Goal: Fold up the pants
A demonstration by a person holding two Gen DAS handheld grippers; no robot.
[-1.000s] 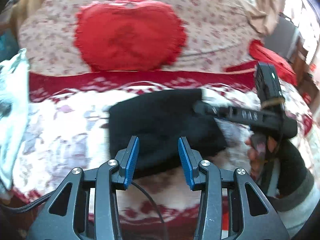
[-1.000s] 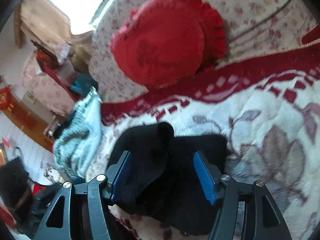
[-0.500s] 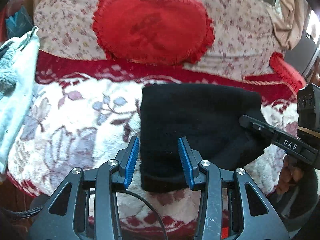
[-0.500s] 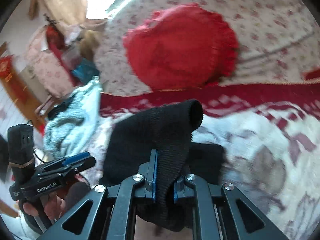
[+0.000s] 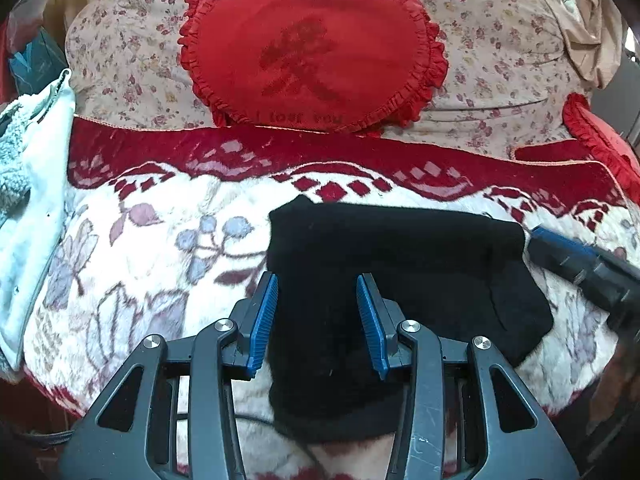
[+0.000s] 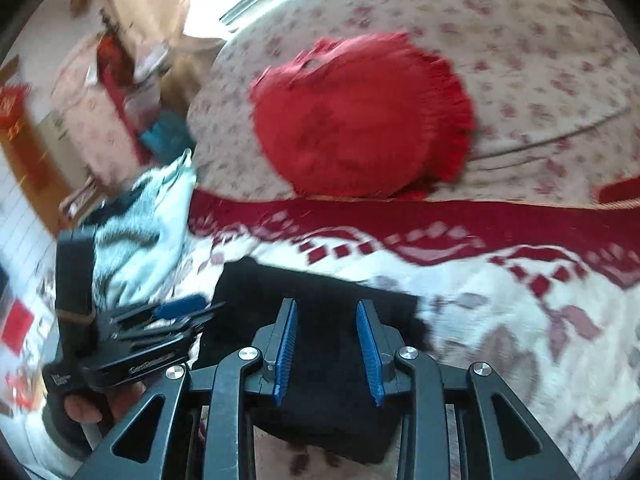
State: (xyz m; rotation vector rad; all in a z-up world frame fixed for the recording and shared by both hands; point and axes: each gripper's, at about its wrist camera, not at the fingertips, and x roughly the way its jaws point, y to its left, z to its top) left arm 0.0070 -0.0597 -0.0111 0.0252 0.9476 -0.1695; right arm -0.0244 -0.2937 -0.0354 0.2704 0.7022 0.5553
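Folded black knit pants (image 5: pixel 400 264) on white floral fleece blanket (image 5: pixel 140 248).
Left gripper (image 5: pixel 318 312) part-open, empty; right gripper (image 6: pixel 326 346) just reopened, empty; red heart-shaped frilled cushion (image 5: pixel 312 48) at twelve o'clock.

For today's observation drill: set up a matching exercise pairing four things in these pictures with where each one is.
Things:
1. red heart-shaped frilled cushion
2. folded black knit pants
3. pale blue fleecy garment
4. floral beige pillow

Places:
A. far left edge of the bed
B. on the white flowered blanket
C. leaning on the floral pillow
D. behind the red cushion

Pairs: 1-C, 2-B, 3-A, 4-D
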